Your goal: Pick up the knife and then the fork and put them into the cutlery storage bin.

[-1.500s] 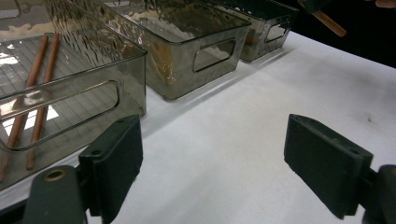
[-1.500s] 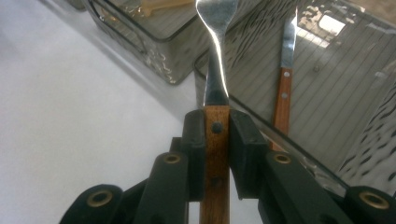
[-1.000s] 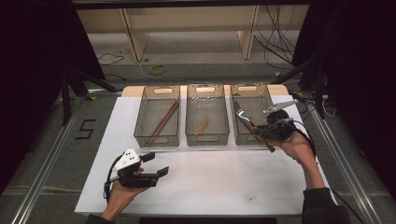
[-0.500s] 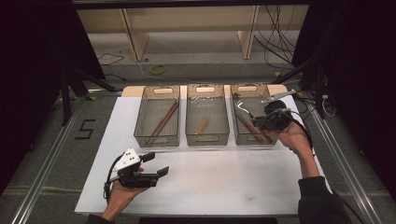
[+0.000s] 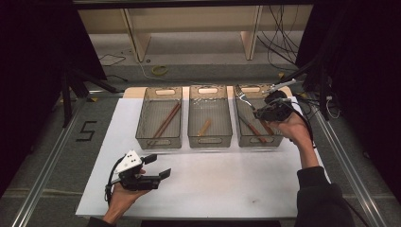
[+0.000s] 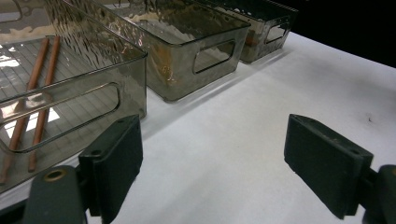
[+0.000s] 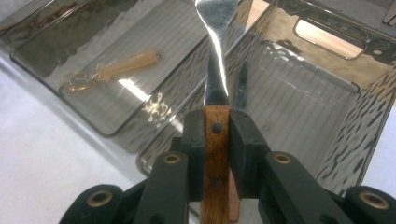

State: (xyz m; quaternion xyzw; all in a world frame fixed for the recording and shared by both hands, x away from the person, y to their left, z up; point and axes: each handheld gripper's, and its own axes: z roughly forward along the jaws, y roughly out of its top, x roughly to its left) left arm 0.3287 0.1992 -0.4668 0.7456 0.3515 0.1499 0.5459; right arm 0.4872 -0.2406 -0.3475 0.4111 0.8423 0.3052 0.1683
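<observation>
The right gripper (image 5: 259, 112) clamps a fork (image 7: 215, 84) by its wooden handle over the right bin (image 5: 246, 138), tines toward 11 o'clock. The left gripper (image 5: 156, 166), gaping and empty, sits at 7 o'clock, well apart.

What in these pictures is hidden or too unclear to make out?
- Wooden-handled steel fork: tines cut off by the right gripper view's top edge.
- Fork handle end: hidden behind the right gripper in the high view.
- Right clear bin: its utensils too small to identify there.
</observation>
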